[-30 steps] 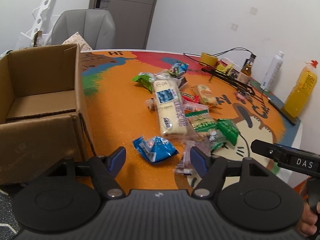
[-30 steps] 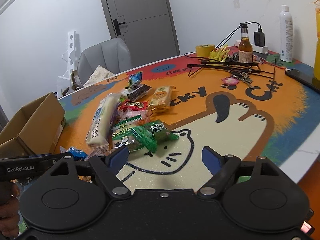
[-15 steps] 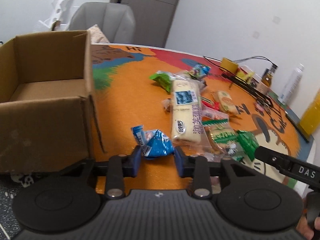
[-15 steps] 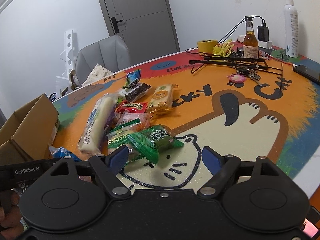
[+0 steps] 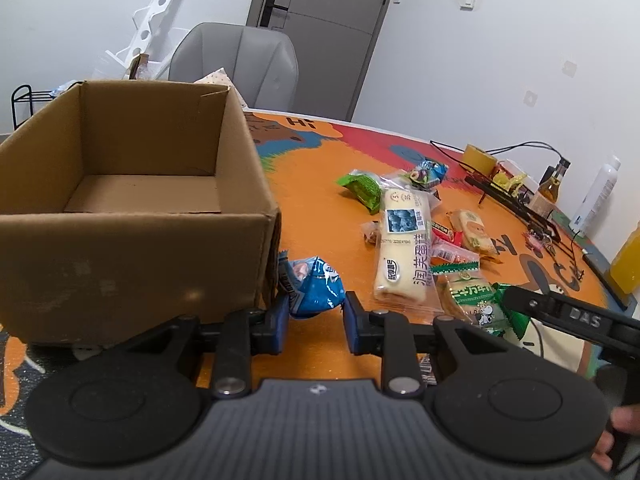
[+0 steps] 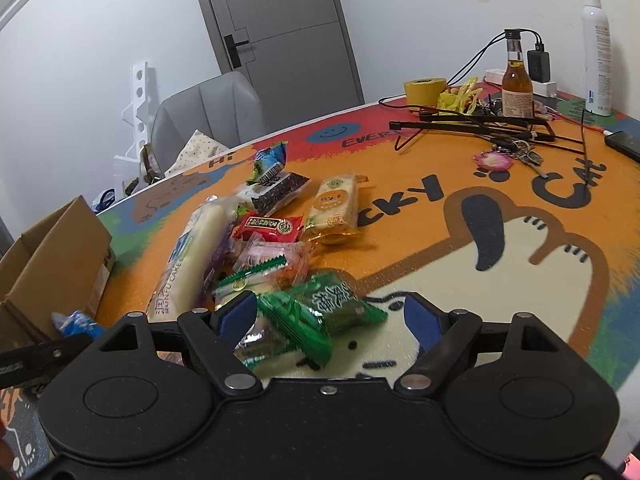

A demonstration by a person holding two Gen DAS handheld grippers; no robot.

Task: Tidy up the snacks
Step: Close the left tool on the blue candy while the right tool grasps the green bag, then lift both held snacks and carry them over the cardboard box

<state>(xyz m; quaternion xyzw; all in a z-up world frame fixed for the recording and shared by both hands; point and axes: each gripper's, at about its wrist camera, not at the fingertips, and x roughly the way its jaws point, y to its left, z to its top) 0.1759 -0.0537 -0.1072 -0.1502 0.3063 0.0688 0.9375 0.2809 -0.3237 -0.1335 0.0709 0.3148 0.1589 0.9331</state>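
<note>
Blue crinkled snack packet (image 5: 316,288) sits pinched in the left gripper (image 5: 314,312) at lower centre of the left view, clear of the counter (image 5: 320,216); the empty cardboard box (image 5: 132,200) lies immediately left and ahead.

Right view: the right gripper (image 6: 332,318), jaws spread wide, hovers over a glossy green packet (image 6: 320,312) at lower centre, its long axis crossing the jaws obliquely.

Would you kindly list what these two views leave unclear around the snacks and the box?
- Left wrist view: the cardboard box near wall hides its front floor.
- Left wrist view: the blue snack packet underside, hidden within the left hand-held gripper.
- Right wrist view: the green packets are motion-blurred; print unreadable.
</note>
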